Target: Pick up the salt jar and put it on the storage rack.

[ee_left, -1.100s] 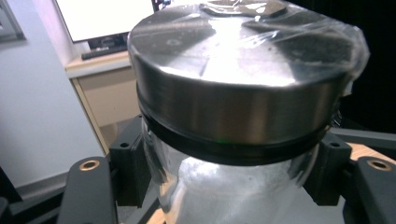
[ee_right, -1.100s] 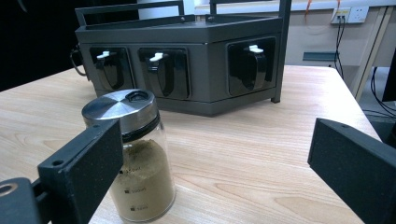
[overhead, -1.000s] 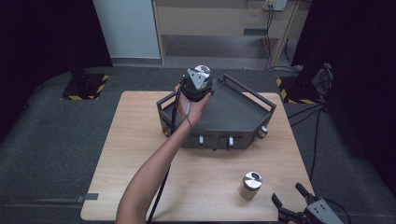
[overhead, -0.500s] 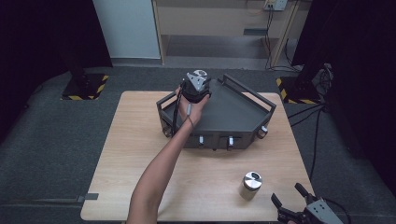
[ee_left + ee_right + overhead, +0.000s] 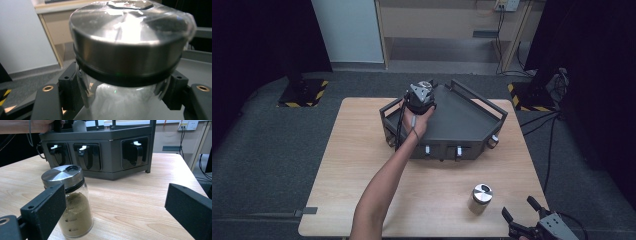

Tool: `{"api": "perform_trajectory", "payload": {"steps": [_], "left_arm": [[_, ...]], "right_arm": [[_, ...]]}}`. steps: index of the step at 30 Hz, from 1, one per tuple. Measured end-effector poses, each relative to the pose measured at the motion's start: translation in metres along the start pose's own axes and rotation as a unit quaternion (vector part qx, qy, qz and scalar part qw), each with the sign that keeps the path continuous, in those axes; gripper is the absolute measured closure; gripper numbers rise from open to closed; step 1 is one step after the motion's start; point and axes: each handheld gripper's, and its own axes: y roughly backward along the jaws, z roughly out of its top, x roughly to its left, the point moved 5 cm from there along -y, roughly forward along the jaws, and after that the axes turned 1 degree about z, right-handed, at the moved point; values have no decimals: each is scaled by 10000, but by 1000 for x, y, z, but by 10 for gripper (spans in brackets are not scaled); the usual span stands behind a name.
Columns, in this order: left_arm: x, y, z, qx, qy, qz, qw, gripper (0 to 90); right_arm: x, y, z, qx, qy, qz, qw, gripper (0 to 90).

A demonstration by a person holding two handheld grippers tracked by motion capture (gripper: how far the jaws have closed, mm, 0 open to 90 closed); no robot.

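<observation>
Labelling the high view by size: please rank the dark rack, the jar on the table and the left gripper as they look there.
1. dark rack
2. left gripper, though raised nearer the camera
3. jar on the table

A pale wooden table sits on dark grey carpet, and around it the room falls away into black curtains on both sides. Straight ahead there's a white wall panel next to a light wooden cabinet, with a wall socket above it and cables hanging down. Two stand bases edged in yellow-and-black hazard tape rest on the floor at the far corners, and more cables trail across the carpet on the right under even overhead light.
</observation>
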Motion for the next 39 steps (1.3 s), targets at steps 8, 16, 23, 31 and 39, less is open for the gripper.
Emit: {"api": "perform_trajectory", "payload": {"steps": [8,16,23,31,39], "left_arm": [[1,-1,-2,-35,-12,-28,10000,298],[4,-3,-2,-20,103,-50,9999,298],[4,-4,-2,-5,120,-44,9999,298],[3,-4,-3,-14,143,-12,9999,298],[4,-5,-5,-48,187,-20,9998,297]], "right_arm": [[0,-1,-1,21,-6,22,10000,39],[0,-1,-1,20,-12,30,10000,39],[0,-1,-1,24,-18,45,10000,39],[-1,-1,-1,17,-19,34,10000,39],[0,-1,-1,17,-8,46,10000,39]]}}
